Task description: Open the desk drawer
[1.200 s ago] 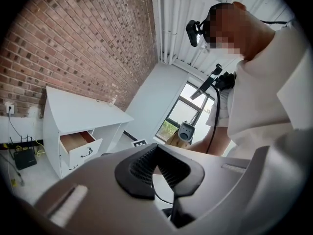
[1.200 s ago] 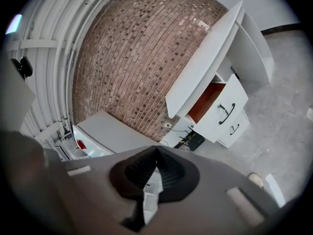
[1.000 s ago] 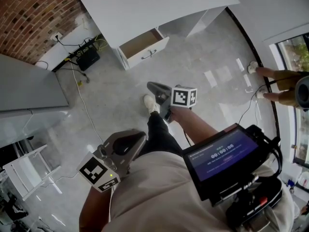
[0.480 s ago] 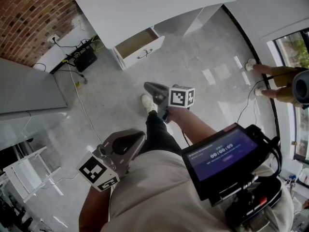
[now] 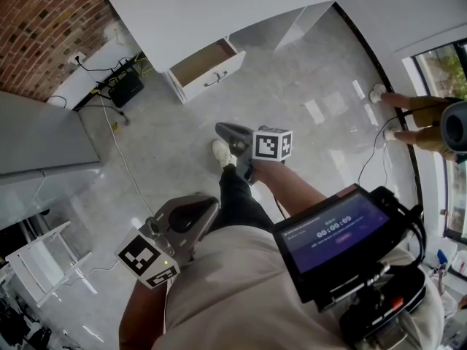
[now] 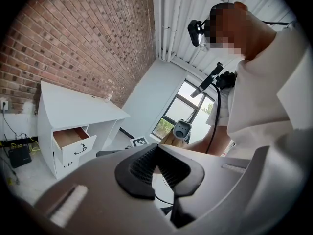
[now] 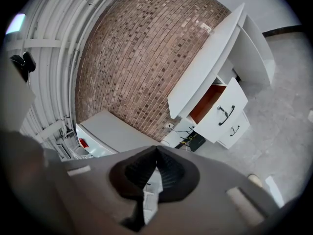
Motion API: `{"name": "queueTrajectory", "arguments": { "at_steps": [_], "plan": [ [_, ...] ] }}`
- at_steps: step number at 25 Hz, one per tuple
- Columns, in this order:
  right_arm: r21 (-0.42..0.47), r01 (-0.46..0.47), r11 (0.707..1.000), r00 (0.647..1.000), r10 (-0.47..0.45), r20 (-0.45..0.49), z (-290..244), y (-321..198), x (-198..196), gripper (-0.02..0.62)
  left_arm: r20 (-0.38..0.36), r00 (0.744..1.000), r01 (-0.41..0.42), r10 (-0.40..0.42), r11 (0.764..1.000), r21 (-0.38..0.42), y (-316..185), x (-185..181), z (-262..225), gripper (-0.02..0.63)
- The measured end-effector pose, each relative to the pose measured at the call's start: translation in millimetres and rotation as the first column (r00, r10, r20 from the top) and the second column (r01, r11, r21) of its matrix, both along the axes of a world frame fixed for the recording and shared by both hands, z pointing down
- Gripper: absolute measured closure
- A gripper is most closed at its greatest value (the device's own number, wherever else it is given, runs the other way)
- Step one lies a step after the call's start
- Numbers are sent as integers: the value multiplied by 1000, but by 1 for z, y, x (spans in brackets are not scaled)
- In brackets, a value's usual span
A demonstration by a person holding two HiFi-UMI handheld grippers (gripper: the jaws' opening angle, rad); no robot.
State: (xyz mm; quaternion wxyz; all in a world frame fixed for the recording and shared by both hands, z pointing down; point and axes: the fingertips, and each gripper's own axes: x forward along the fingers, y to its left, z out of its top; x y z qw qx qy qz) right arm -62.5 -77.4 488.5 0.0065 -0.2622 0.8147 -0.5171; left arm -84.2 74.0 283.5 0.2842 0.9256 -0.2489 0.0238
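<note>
The left gripper (image 6: 157,150) is held with its two black ribbed pads (image 6: 142,168) brought together at the tips, and nothing is gripped between them; in the head view it is seen at the lower left, close against the person's body. The right gripper (image 7: 156,150) is likewise closed tip to tip and empty, and in the head view it is found near the middle of the frame, held out over a white shoe (image 5: 222,153) and the grey floor (image 5: 306,71). The desk drawer (image 5: 206,67) lies well apart from both grippers, up and left of the right gripper in the head view, and is touched by neither. It is the upper drawer of a white desk (image 5: 219,6) and stands pulled out, its brown inside laid open and a dark handle (image 7: 226,113) shown on its white front. In the left gripper view it is seen at the left of the frame; in the right gripper view, at the upper right. A lower drawer (image 7: 235,129) beneath it is shut. Behind the desk a brick wall (image 6: 83,38) is seen, and a black box (image 5: 125,88) with cables rests on the floor beside the desk.
</note>
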Motion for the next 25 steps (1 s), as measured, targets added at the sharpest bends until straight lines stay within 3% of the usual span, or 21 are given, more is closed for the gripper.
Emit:
{"name": "queueTrajectory", "arguments": {
  "at_steps": [25],
  "plan": [
    [-15, 16, 1000, 999, -17, -42, 27, -12, 20, 592, 12, 1000, -19, 19, 999, -36, -17, 20, 16, 601]
  ]
}}
